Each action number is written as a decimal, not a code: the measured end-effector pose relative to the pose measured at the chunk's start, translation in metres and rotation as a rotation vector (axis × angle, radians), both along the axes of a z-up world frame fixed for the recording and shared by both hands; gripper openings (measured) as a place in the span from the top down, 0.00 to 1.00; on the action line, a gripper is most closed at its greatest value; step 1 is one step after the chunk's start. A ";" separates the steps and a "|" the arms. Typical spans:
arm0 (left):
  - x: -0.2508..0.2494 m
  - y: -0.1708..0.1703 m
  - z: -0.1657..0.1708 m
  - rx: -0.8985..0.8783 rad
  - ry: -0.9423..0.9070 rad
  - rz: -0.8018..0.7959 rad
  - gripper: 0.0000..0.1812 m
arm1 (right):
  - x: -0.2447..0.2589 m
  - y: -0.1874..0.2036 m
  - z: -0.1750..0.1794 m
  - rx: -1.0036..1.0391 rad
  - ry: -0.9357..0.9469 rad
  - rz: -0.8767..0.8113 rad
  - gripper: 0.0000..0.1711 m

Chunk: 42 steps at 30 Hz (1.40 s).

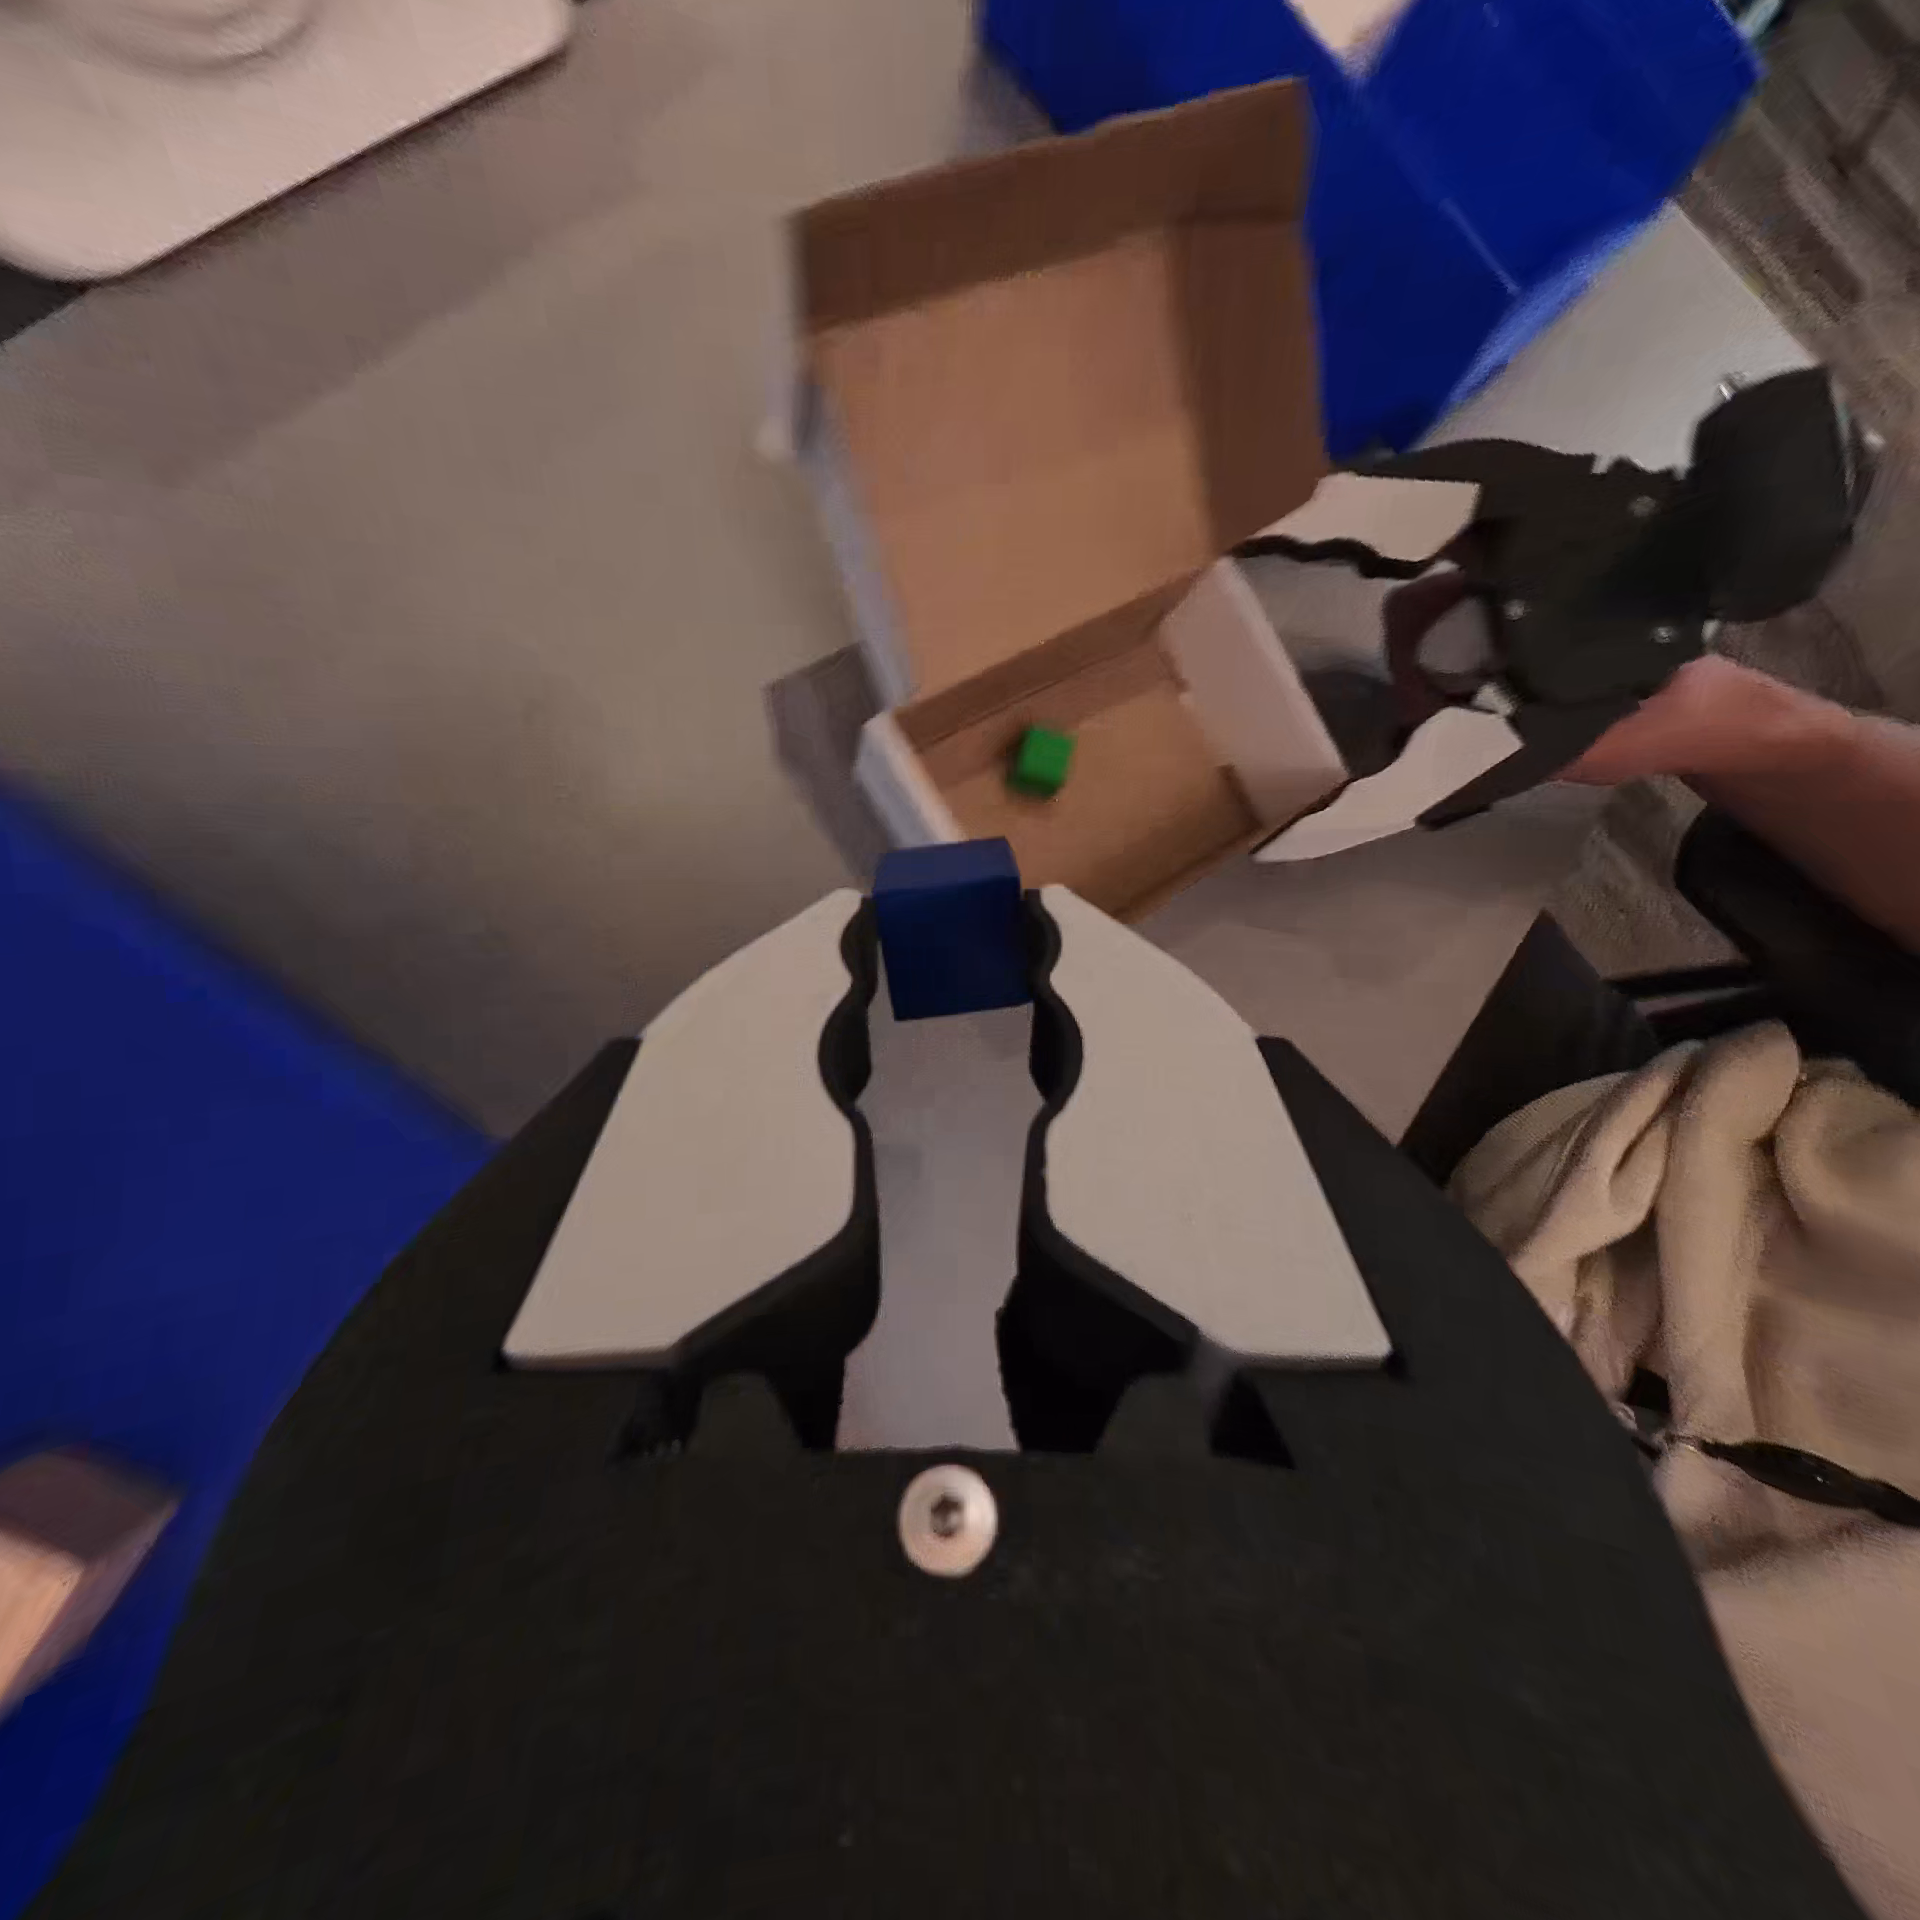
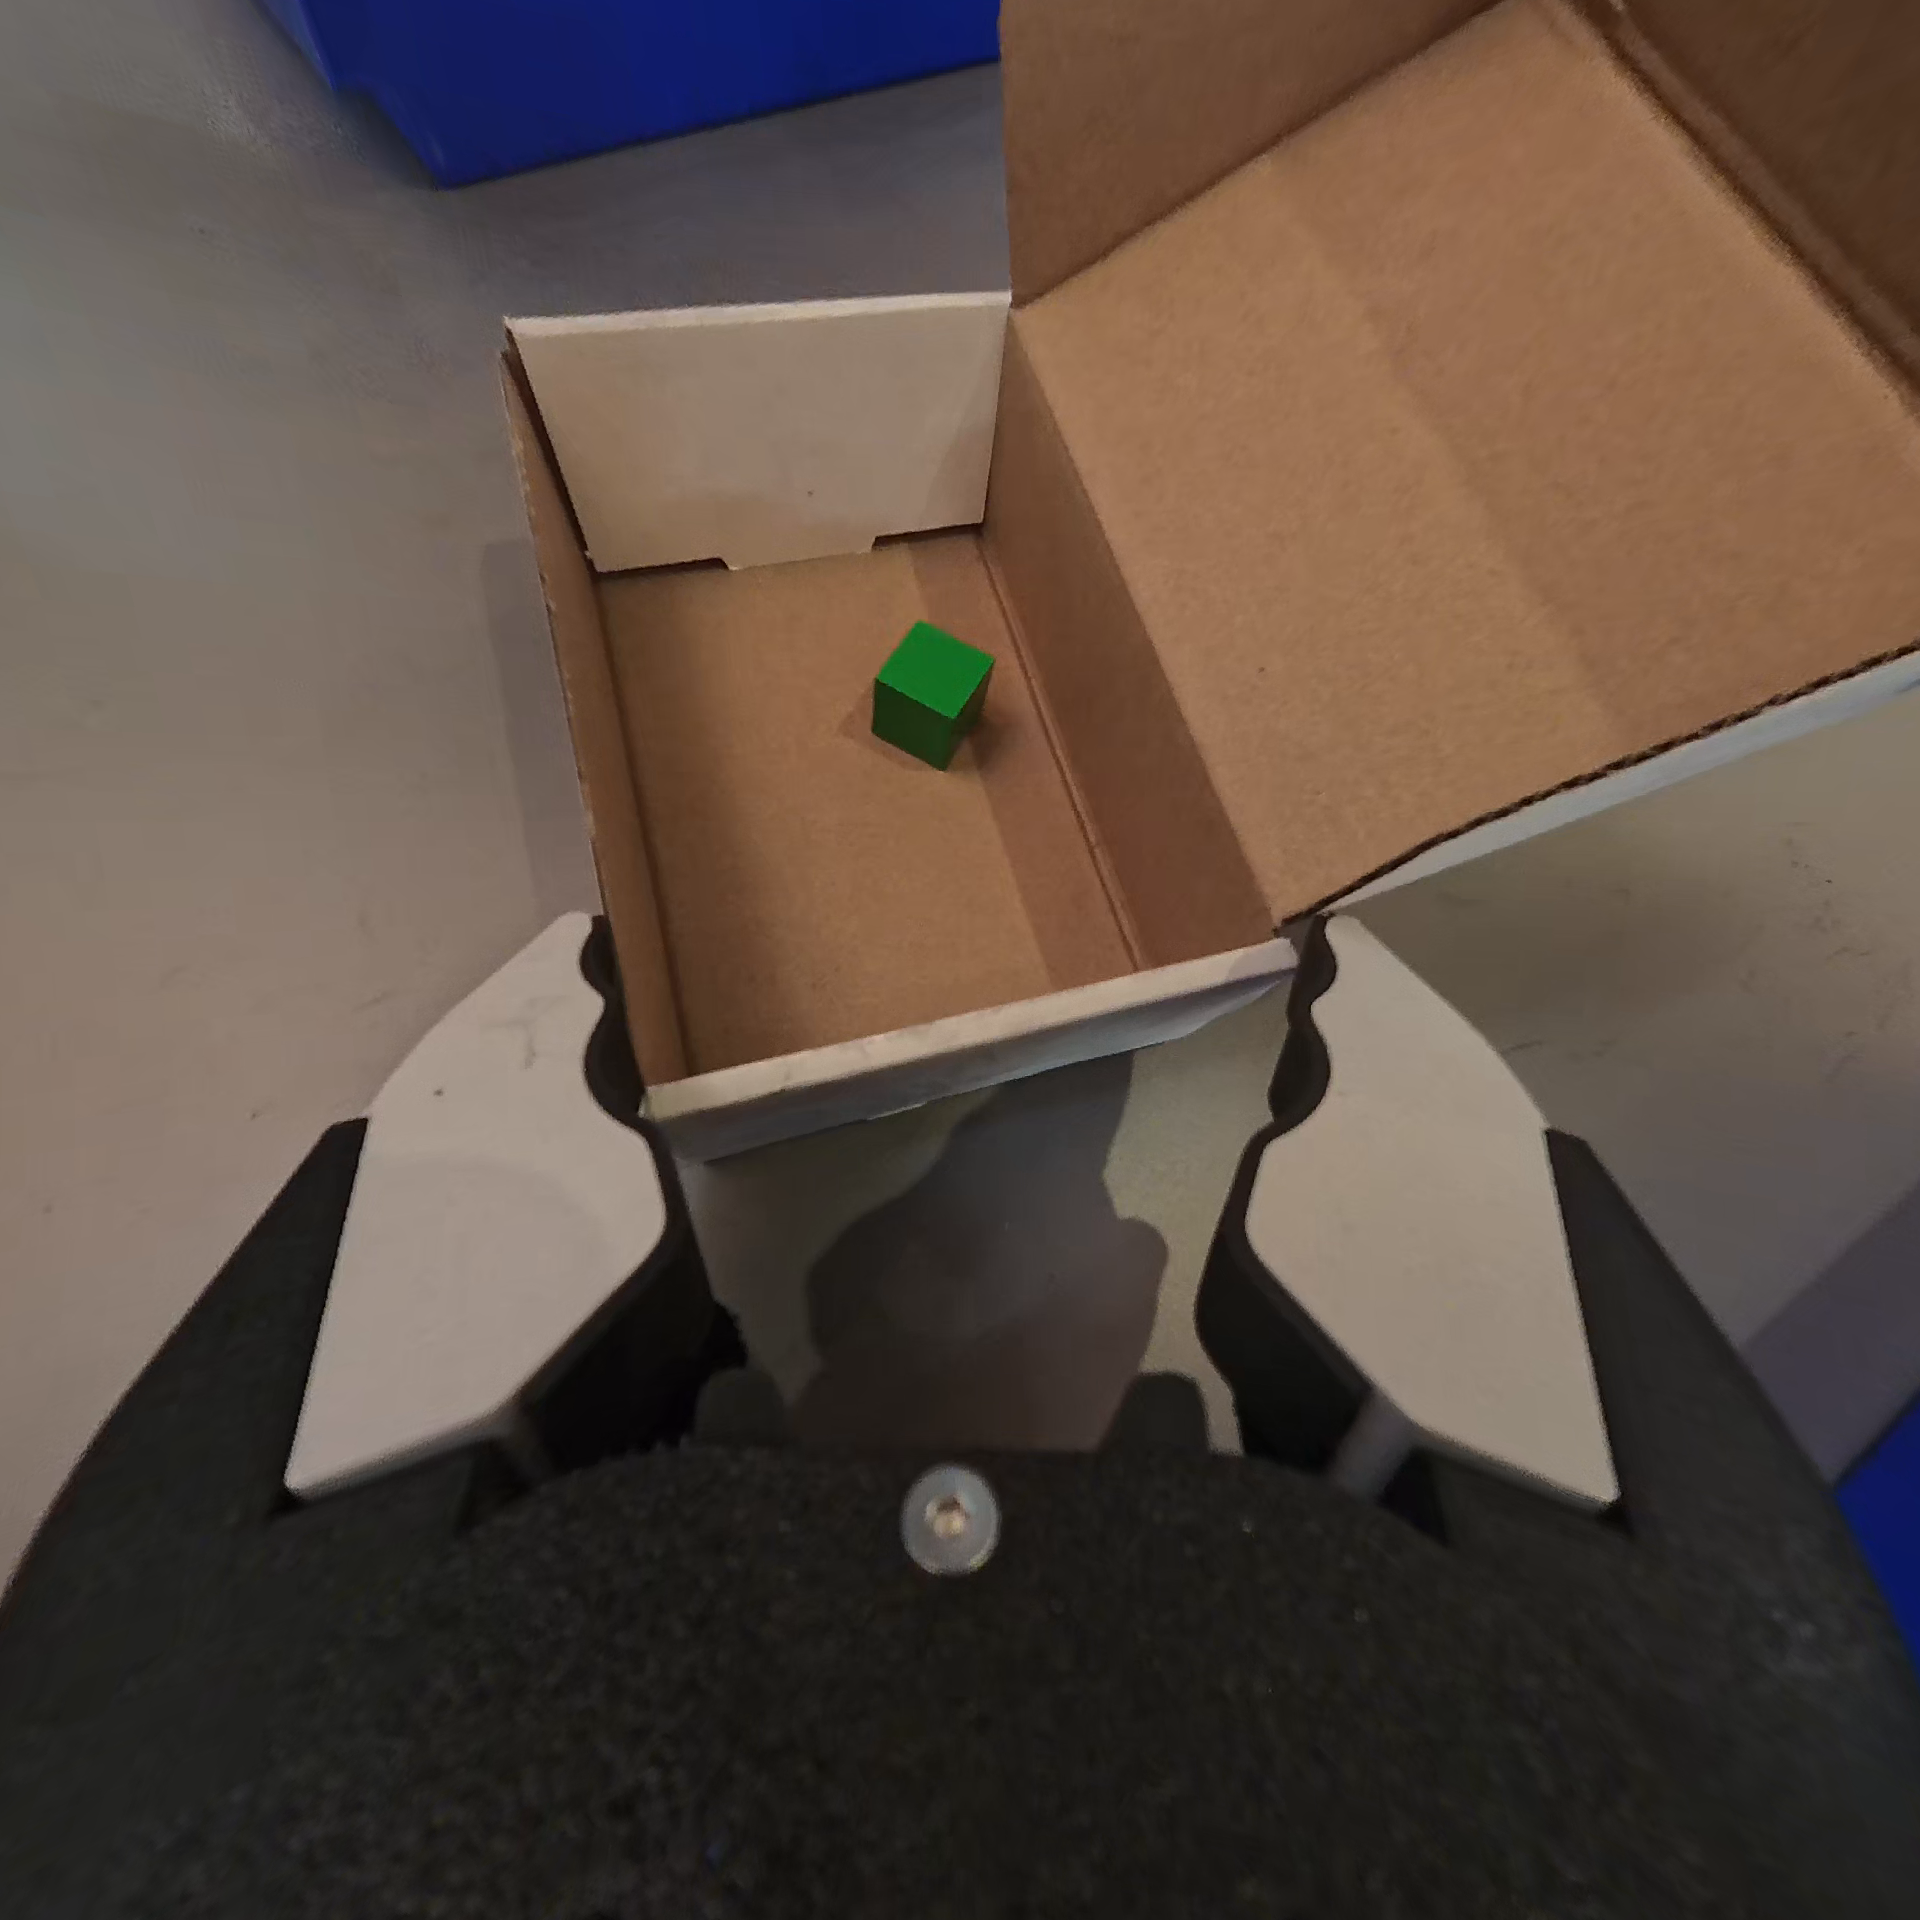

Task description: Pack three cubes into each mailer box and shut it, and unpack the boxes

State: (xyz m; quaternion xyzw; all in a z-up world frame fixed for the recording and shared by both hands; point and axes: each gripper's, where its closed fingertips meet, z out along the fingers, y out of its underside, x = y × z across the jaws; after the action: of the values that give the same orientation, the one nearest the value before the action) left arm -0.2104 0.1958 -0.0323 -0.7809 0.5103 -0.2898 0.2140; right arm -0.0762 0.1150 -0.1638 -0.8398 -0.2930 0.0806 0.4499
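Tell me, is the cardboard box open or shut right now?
Open. The mailer box has its lid folded back, so you can see inside: one green cube sits on its floor.

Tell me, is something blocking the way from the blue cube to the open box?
Nothing visible does. The left gripper holds the blue cube just short of the open mailer box, whose lid stands up; inside lies only a green cube.
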 end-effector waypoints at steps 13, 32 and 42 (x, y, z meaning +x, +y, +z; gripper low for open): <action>0.149 -0.059 -0.141 -0.027 0.419 -0.148 0.86 | 0.000 0.001 0.000 0.011 0.017 -0.015 0.30; 0.080 -0.047 -0.069 0.041 0.252 -0.011 0.63 | 0.000 0.001 0.000 0.008 0.021 -0.005 0.30; -0.176 0.123 -0.041 -0.096 0.257 0.663 0.67 | 0.000 0.001 0.000 0.008 0.011 -0.006 0.30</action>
State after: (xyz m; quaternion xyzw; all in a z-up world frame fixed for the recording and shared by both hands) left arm -0.3866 0.3189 -0.0738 -0.9432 0.2378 -0.1278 0.1938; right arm -0.0766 0.1161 -0.1634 -0.8384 -0.2881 0.0827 0.4552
